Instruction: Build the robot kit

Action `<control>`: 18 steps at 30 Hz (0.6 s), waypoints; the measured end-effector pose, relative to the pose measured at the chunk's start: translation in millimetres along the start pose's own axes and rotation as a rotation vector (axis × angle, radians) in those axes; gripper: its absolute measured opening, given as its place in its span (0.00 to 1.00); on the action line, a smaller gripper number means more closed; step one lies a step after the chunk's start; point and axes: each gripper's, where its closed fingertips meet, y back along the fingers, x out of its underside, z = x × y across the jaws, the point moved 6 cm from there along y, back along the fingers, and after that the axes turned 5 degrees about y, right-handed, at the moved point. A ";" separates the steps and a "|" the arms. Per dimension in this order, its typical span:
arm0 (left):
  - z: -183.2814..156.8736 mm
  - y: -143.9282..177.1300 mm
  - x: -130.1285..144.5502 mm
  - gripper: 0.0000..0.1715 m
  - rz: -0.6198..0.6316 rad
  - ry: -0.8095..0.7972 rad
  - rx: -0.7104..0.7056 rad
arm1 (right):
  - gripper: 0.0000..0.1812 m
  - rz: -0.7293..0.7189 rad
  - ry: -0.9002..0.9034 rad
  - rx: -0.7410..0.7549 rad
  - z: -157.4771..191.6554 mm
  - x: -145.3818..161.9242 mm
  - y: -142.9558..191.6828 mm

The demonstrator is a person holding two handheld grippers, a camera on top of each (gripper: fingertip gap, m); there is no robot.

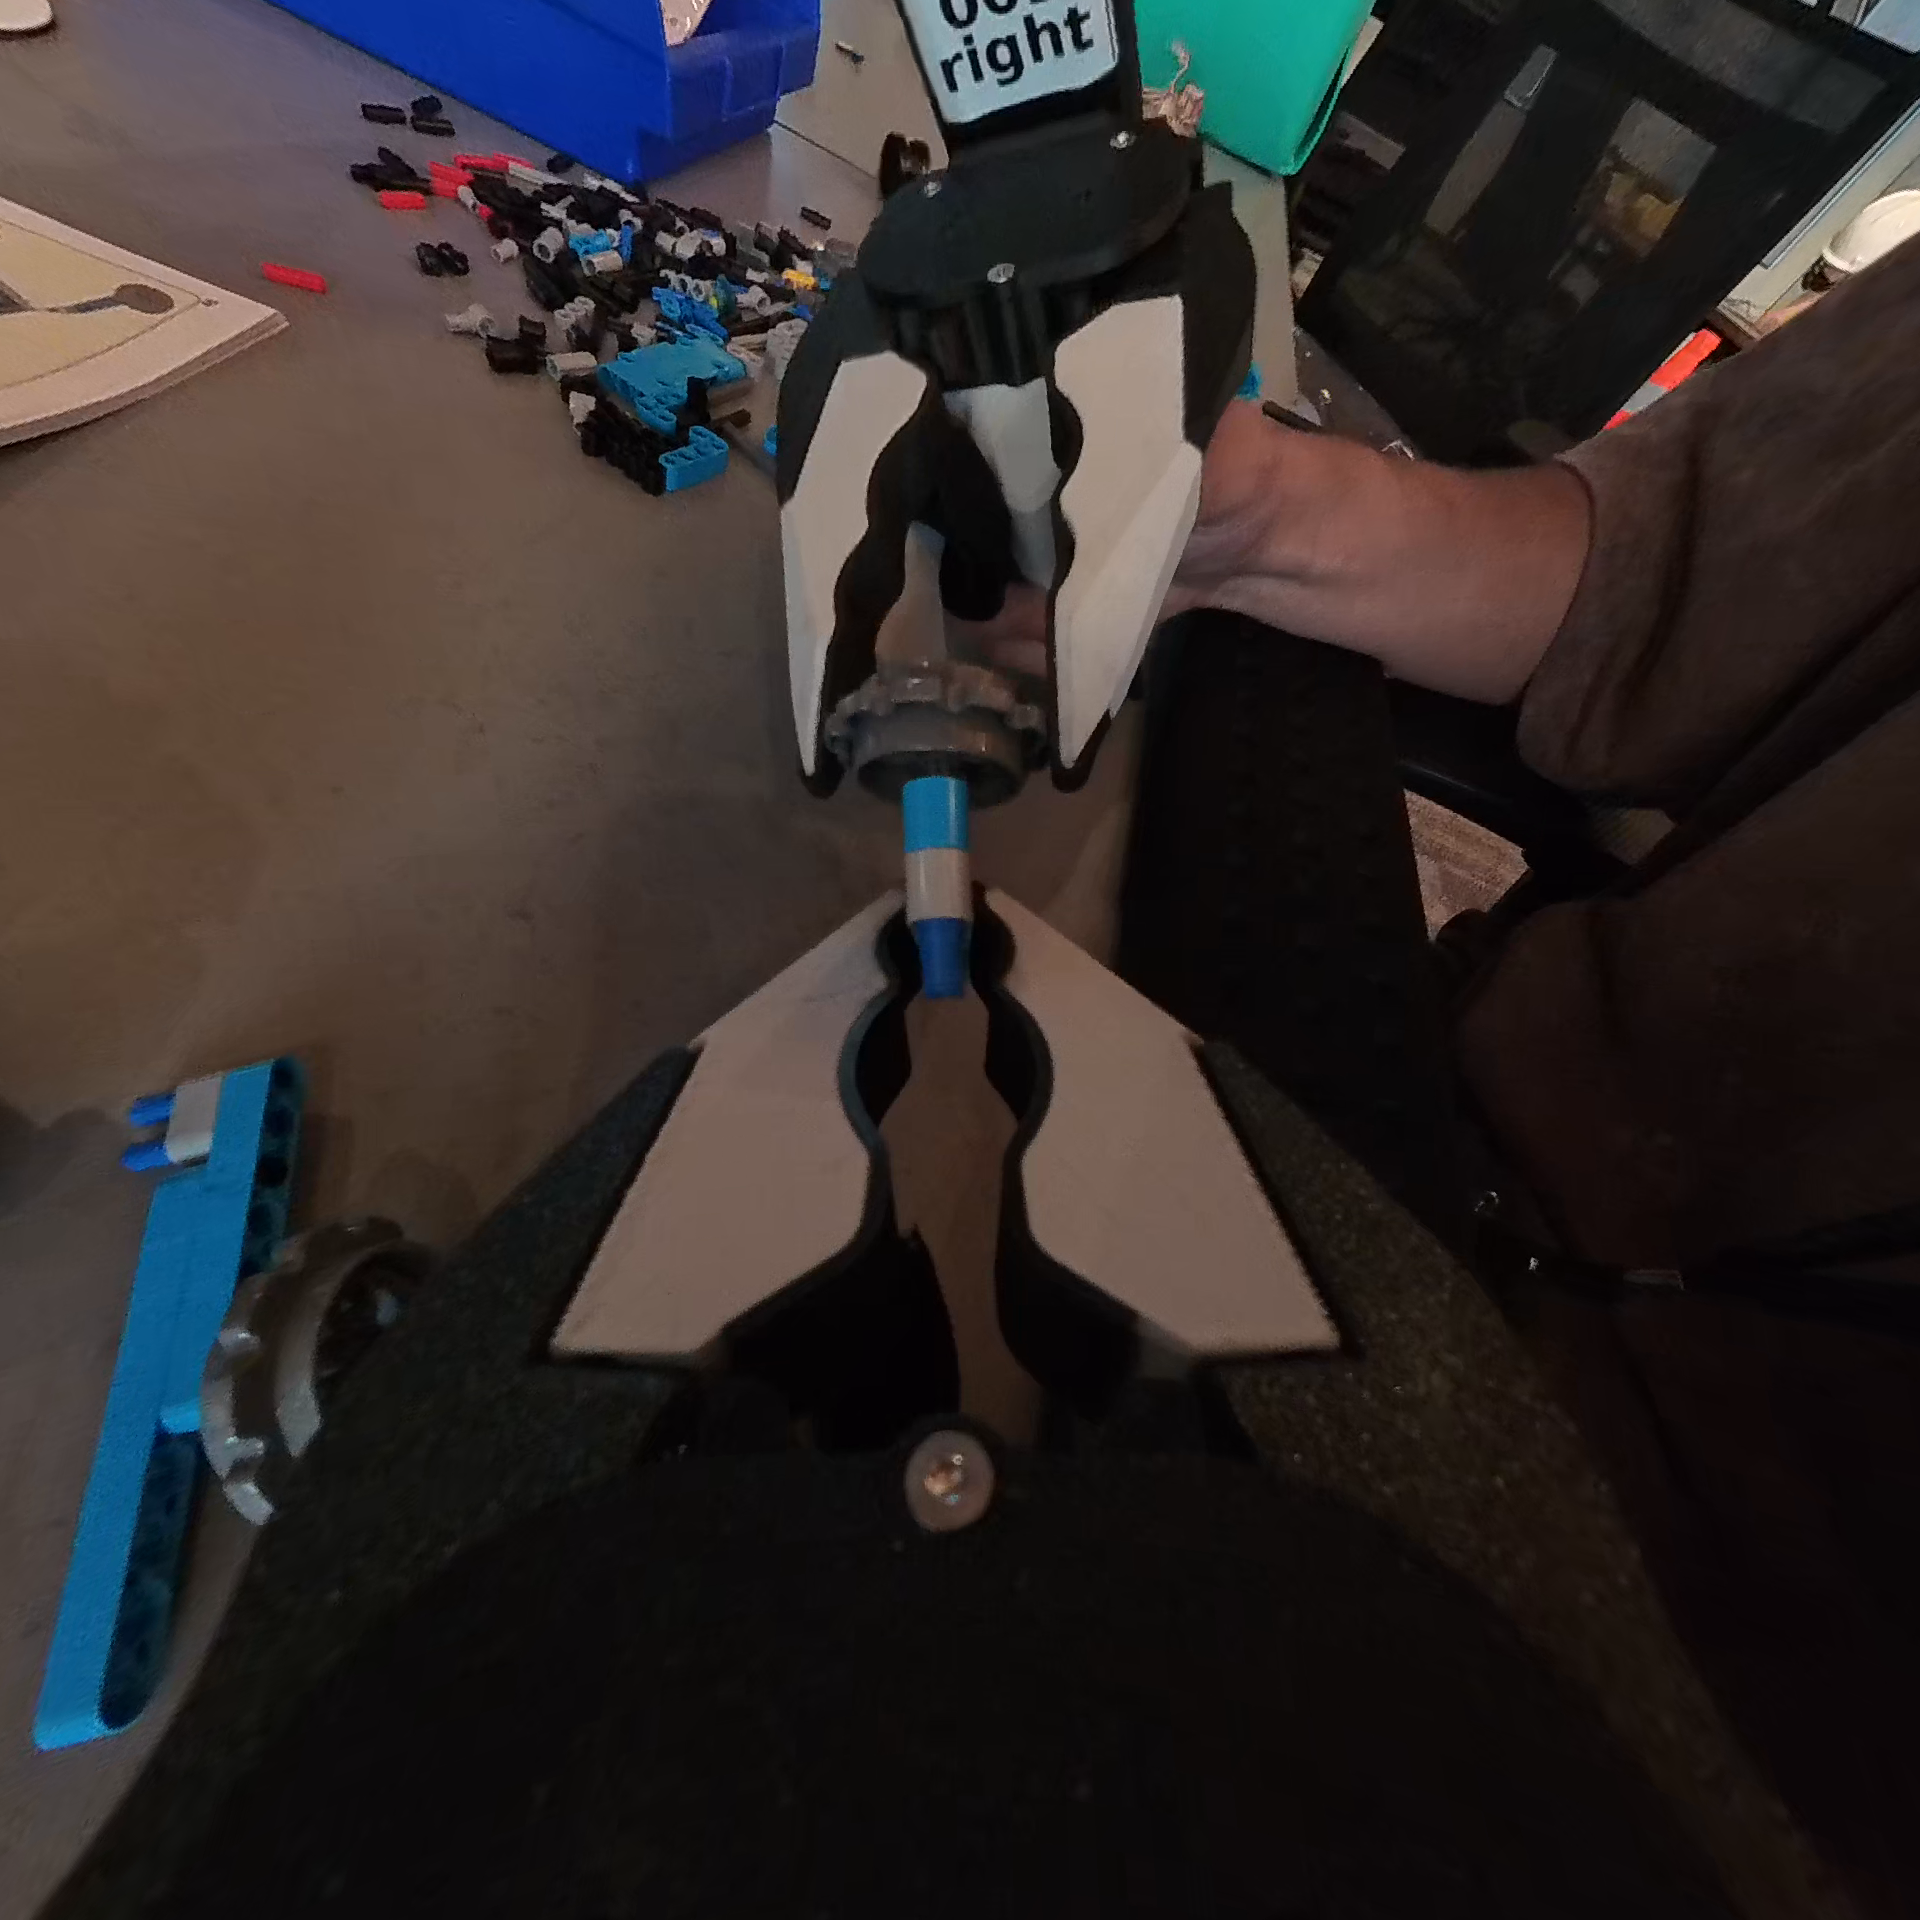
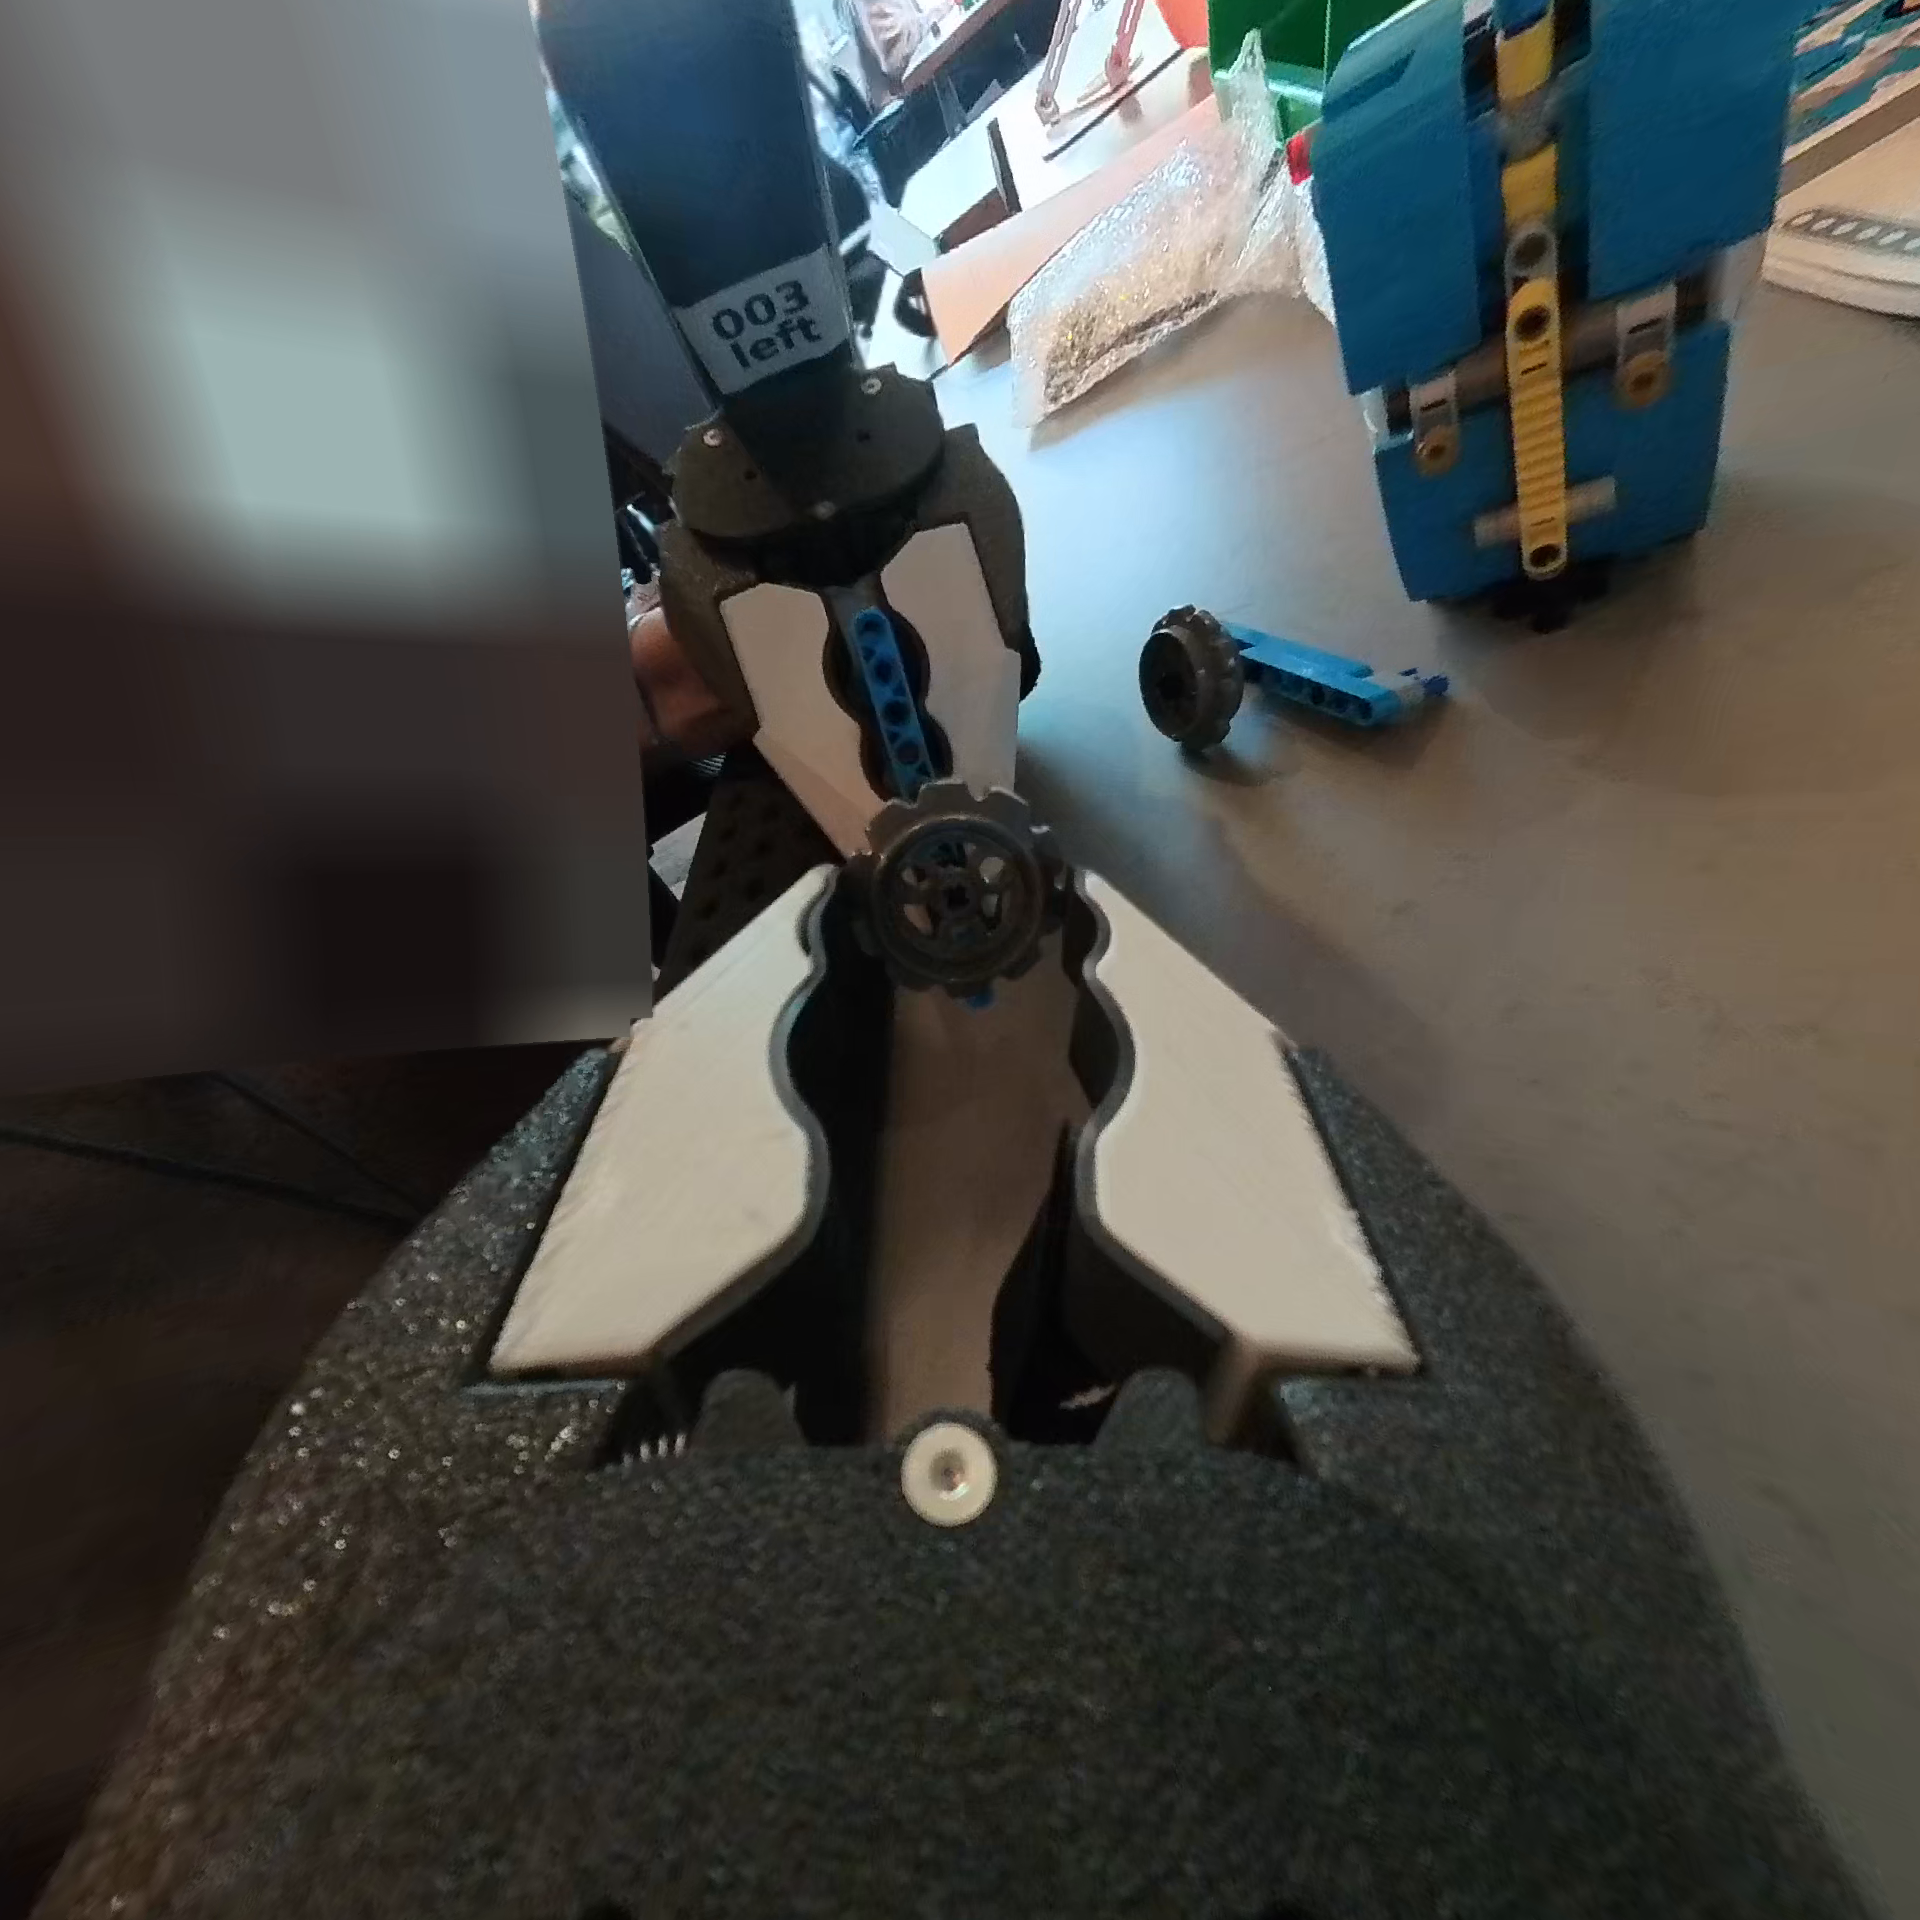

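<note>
My left gripper [image 1: 940,920] is shut on the near end of a blue beam [image 1: 935,894] with a grey section. The right wrist view shows this gripper [image 2: 935,795] with the holed beam [image 2: 888,707] clamped between its white fingers. My right gripper [image 2: 956,894] is shut on a dark grey toothed wheel [image 2: 956,920], one finger on each side of its rim. In the left wrist view the right gripper [image 1: 945,769] points at me, and its wheel [image 1: 935,722] sits at the far end of the beam. Both are held above the grey table [image 1: 416,727].
A second blue beam with a grey wheel [image 1: 177,1403] lies on the table at the left and also shows in the right wrist view [image 2: 1320,675]. Farther off are a pile of small parts [image 1: 623,301], a blue bin [image 1: 623,73], a booklet [image 1: 94,322] and a large blue model [image 2: 1538,312]. A person's hand [image 1: 1351,551] is behind the right gripper. The tips of both grippers are at nearly the same place.
</note>
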 end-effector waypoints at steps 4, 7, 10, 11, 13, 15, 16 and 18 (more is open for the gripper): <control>-0.4 -2.4 1.9 0.03 0.024 -0.015 -0.015 | 0.23 0.025 -0.020 -0.008 -1.0 4.2 0.0; 0.1 -3.2 2.5 0.03 0.031 -0.018 -0.026 | 0.23 0.023 -0.024 -0.001 -1.7 3.8 -1.1; 0.1 -3.9 3.1 0.03 0.039 -0.025 -0.035 | 0.23 0.030 -0.013 0.005 -1.3 3.5 -1.9; 0.2 -4.5 3.6 0.03 0.045 -0.031 -0.042 | 0.23 0.038 -0.004 0.012 -1.1 4.0 -1.9; 0.3 -6.8 5.7 0.03 0.069 -0.049 -0.064 | 0.23 0.077 0.032 0.037 -1.0 7.1 -1.7; -0.5 -8.3 7.0 0.03 0.083 -0.070 -0.080 | 0.23 0.099 0.055 0.055 0.2 8.7 -1.8; -0.7 -8.2 7.0 0.03 0.083 -0.071 -0.078 | 0.23 0.098 0.050 0.049 0.4 9.2 -1.6; -0.8 -8.0 6.7 0.03 0.079 -0.071 -0.076 | 0.23 0.076 0.015 0.024 0.0 8.7 -1.9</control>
